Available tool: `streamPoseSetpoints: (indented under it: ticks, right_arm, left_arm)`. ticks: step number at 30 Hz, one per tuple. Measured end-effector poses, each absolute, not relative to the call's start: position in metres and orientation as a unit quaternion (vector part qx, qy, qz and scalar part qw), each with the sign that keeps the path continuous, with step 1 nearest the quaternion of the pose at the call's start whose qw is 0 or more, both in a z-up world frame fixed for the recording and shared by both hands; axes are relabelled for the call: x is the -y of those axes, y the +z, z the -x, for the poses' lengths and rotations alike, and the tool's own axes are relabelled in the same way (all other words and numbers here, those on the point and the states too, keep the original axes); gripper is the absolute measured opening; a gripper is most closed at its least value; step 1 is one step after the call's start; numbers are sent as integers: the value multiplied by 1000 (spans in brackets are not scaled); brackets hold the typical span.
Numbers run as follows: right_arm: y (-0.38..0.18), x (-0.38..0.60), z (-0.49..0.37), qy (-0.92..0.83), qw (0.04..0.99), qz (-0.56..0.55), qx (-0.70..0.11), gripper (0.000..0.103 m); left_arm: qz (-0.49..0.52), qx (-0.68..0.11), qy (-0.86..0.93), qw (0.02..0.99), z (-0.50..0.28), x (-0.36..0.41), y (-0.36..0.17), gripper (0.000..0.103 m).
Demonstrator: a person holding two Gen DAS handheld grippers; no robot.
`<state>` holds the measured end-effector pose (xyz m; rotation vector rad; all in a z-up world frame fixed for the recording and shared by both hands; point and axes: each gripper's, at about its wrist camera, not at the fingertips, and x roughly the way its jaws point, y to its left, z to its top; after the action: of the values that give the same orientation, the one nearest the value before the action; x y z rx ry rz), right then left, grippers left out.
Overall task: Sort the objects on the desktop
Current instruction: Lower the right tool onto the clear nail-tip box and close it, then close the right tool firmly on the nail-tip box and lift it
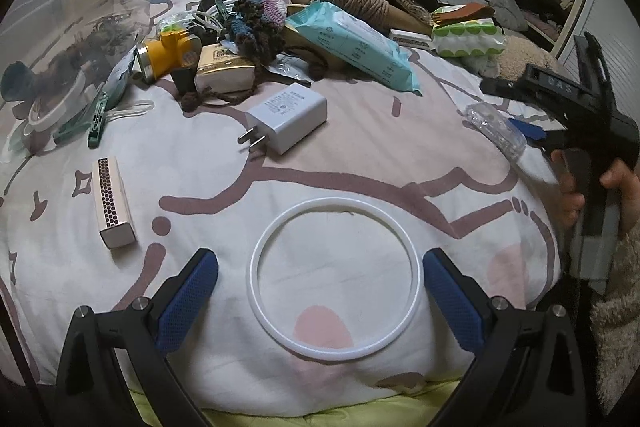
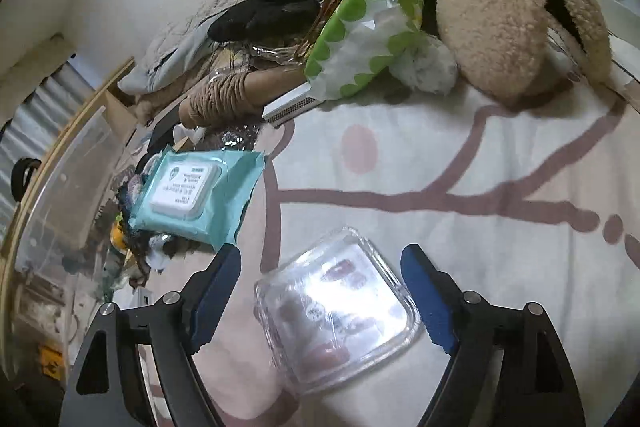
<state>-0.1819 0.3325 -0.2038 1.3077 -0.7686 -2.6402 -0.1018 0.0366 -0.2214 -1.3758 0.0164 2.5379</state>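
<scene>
Glossy clear plastic box [image 2: 338,311] on matt printed cloth bedcover [image 2: 480,155].

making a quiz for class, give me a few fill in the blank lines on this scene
1. The white ring lies between the left gripper's ____ fingers.
2. The charger is ____ in colour.
3. The clear box sits between the ____ gripper's fingers.

Missing: blue; white; right
</scene>
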Motion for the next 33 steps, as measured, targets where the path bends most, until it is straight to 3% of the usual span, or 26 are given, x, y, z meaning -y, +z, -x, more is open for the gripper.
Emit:
streamPoseSetpoints:
  ticks: [10, 22, 28, 33]
  right_arm:
    - [-198, -301, 159, -854, 114, -445, 243, 82]
    - [-195, -269, 155, -881, 80, -451, 117, 82]
    - [-197, -266, 149, -848, 173, -469, 175, 82]
    - [-184, -269, 144, -873, 137, -443, 151, 82]
  left_arm:
    - [477, -22, 871, 116, 102, -42, -223, 103]
    - [478, -29, 871, 109, 104, -42, -225, 103]
    - [479, -24, 870, 112, 105, -42, -225, 103]
    - [479, -23, 870, 112, 105, -41, -225, 103]
